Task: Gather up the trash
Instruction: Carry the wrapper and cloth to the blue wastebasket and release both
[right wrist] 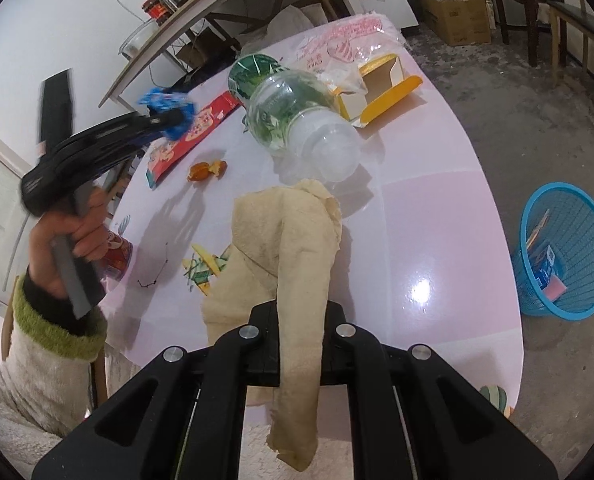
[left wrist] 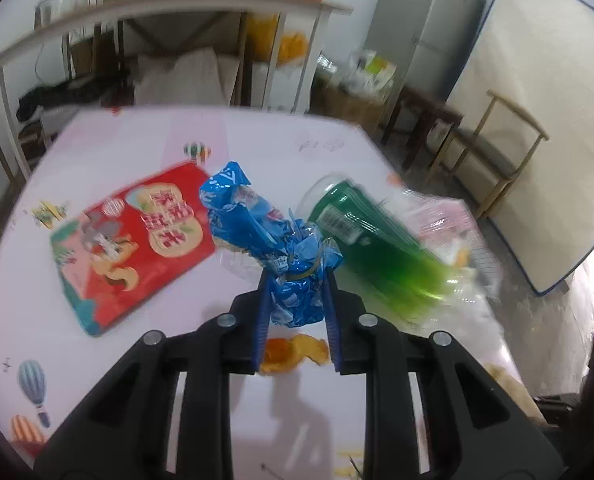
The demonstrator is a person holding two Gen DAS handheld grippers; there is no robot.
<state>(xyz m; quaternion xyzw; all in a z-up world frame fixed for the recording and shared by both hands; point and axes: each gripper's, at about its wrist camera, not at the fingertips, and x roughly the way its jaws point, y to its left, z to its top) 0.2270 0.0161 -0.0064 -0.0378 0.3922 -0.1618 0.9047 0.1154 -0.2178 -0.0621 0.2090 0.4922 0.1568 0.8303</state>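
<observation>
Gripping a crumpled blue wrapper [left wrist: 293, 256], the left tongs [left wrist: 295, 280] are clamped on it and hold it raised above the table [left wrist: 137, 340], at frame centre of the left wrist view. The right tongs [right wrist: 301, 312] are closed on a beige cloth [right wrist: 289, 240], which drapes from between the fingers down onto the table at lower centre of the right wrist view.

Collected so far: the blue basket [right wrist: 565, 256] on the floor, at the right edge of the right wrist view, already contains a few items; what they are is too small to tell.

Remaining on the table:
- red snack packet [left wrist: 133, 244], left of centre in the left wrist view
- green-labelled plastic bottle [right wrist: 297, 116], lying on its side at upper centre
- yellow carton [right wrist: 385, 84], opened, just beyond the bottle
- clear pink-printed bag [right wrist: 345, 48], at the far edge
- orange peel [right wrist: 207, 170], near the packet

Judgement: the task is in its early-to-middle stage; the wrapper is in hand but not yet deposited, and the basket stands well apart from it
</observation>
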